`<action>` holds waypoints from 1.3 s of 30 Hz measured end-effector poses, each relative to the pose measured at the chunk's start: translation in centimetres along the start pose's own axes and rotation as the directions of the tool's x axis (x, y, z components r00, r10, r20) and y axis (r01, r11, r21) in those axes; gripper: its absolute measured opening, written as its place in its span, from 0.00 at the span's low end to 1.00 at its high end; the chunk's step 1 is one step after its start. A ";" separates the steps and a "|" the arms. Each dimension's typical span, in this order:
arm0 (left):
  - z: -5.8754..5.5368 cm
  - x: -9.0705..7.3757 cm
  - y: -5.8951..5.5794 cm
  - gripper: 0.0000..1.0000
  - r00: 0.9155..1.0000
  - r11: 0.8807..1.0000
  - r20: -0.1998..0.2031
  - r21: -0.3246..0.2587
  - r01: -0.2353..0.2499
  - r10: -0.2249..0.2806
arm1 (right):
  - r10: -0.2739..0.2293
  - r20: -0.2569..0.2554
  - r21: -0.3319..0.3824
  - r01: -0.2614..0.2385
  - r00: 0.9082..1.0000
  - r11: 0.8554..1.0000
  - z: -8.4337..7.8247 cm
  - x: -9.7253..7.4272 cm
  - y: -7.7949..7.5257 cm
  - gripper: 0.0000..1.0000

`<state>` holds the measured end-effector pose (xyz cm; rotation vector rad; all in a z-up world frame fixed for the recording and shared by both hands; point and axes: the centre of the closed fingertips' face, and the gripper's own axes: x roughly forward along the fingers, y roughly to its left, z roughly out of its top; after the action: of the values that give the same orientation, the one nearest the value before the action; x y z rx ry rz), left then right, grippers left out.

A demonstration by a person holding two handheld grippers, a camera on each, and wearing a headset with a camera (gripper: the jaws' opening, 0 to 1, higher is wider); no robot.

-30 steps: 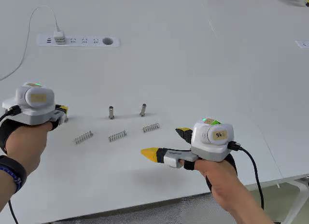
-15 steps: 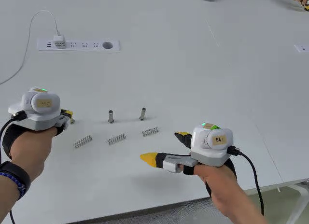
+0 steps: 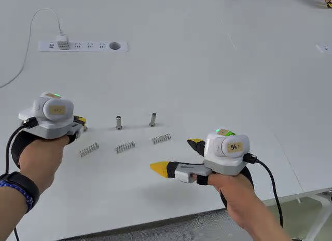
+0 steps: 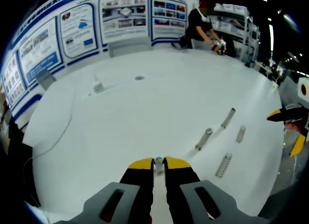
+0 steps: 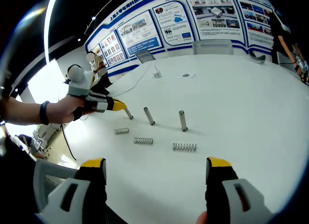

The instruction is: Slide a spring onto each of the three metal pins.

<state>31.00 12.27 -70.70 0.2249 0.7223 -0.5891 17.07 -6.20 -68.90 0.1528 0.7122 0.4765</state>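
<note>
The left gripper (image 3: 79, 122) pinches the leftmost metal pin (image 4: 158, 161), probably to steady it, while the right gripper (image 5: 157, 162) hangs wide open and empty, right of the three springs (image 3: 125, 146) lying loose, seemingly ready to fetch one.

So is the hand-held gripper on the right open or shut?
Open. The right hand-held gripper has its yellow fingertips spread wide apart, with bare table between them and nothing held.

Number, perhaps 56, label (image 3: 236, 146) on right gripper (image 3: 177, 155), wall posters (image 5: 212, 14) illegible
</note>
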 end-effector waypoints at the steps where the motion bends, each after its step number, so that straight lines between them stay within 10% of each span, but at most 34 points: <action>1: 0.0 0.0 -0.1 0.07 1.000 1.000 0.000 -0.001 0.001 -0.001 | 0.000 -0.001 -0.001 0.000 1.000 1.000 0.0 0.0 0.0 0.86; 39: -0.8 0.7 -0.3 0.08 0.999 0.999 -0.039 0.051 0.014 -0.012 | 0.011 -0.009 -0.003 -0.011 1.000 1.000 -0.3 0.2 0.4 0.86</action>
<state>30.74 12.05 -71.75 0.2800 0.7471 -0.6175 16.88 -5.76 -69.13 0.1515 0.7199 0.4890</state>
